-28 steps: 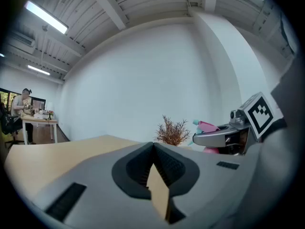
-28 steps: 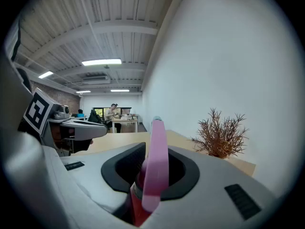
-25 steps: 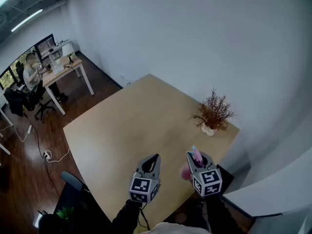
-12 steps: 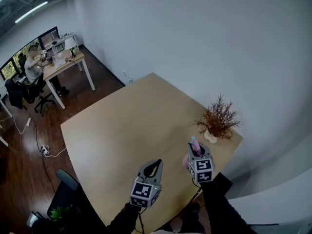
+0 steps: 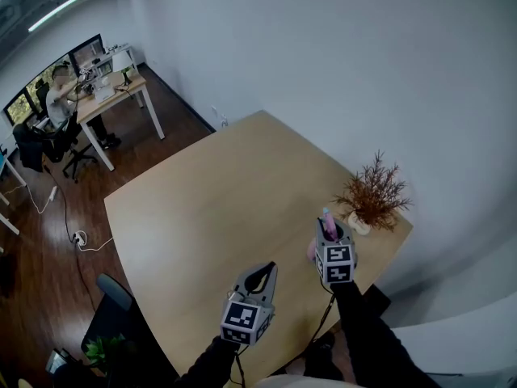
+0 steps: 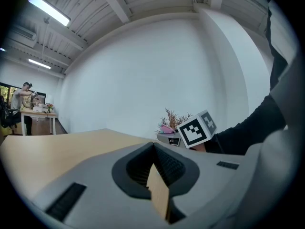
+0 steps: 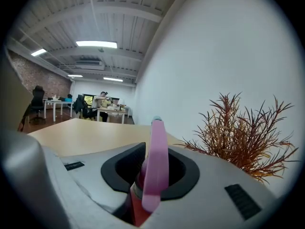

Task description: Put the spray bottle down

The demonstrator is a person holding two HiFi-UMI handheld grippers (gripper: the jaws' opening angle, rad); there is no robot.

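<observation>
Your right gripper (image 7: 153, 152) has its jaws pinched on the spray bottle (image 7: 155, 168): the pink head and trigger stand up out of the grip, and the reddish body sits down between the pads. Your left gripper (image 6: 153, 146) has its jaws pressed together. The only print that shows is the black-and-white square pattern on each marker cube (image 5: 336, 263); it spells no words. Both of your arms, in dark sleeves (image 5: 367, 338), reach out over the near edge of the tan table (image 5: 194, 208), each tool pointing away from you and tipped slightly downward, the right one further out. The bottle hangs over the table's right corner, near the rust-coloured plant (image 5: 374, 194) in its small white pot (image 5: 359, 225); whether its base touches the tabletop cannot be told
</observation>
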